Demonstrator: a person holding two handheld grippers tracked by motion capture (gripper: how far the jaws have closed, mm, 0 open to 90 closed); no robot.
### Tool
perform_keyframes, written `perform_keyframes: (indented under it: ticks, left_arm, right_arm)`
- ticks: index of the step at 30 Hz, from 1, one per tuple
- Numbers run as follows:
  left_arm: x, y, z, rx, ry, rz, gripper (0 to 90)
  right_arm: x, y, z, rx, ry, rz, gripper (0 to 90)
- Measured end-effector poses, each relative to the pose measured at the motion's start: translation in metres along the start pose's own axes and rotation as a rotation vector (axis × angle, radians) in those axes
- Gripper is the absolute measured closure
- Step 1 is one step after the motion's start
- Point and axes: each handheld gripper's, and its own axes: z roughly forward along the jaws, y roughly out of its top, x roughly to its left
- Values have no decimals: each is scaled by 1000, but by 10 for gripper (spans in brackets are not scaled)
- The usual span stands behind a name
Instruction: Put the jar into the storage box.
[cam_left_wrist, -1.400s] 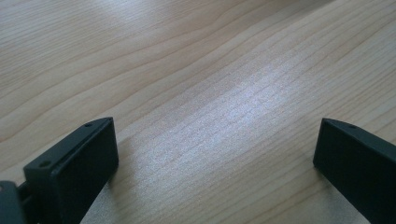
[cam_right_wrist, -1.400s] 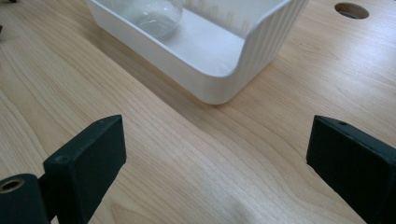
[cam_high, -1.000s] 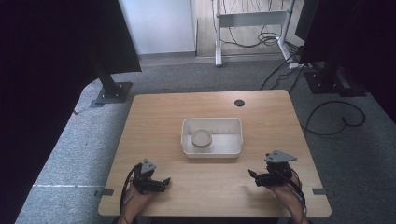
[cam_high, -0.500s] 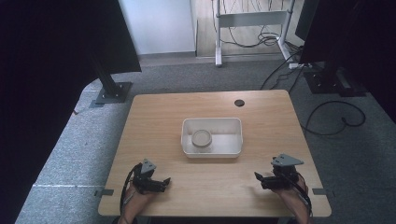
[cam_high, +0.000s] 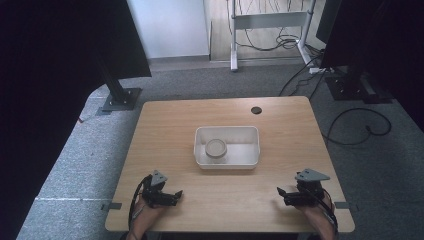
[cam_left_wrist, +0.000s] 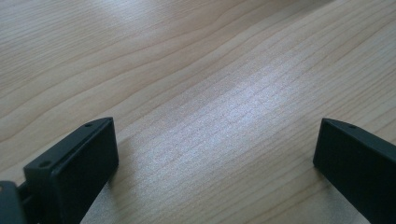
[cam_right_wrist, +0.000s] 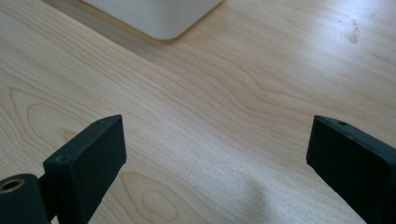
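High view: my left gripper (cam_high: 172, 196) and right gripper (cam_high: 283, 196) rest low in frame, jaws apart, empty, flanking the tray (cam_high: 251, 161).

The pale wooden surface (cam_high: 230, 200) shows light tan grain in wavy streaks, with a small black round hole (cam_high: 256, 110) near its far edge. At its middle sits a white rectangular plastic tray (cam_high: 250, 156) holding a beige round disc (cam_high: 216, 148). Both grippers are black, each with matte black fingers (cam_right_wrist: 88, 163) and a grey three-cornered top plate (cam_high: 311, 175). The carpet (cam_high: 75, 165) below is speckled grey.
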Motion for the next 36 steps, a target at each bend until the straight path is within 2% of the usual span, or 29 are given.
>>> perform_keyframes:
  ticks: [16,36]
  left_arm:
    - [0,0,0,0,0,0,0]
    - [0,0,0,0,1,-1,0]
  right_arm:
    - [-4,-17,0,40,-11,21,44]
    - [-1,-33,4,107,-8,30,40]
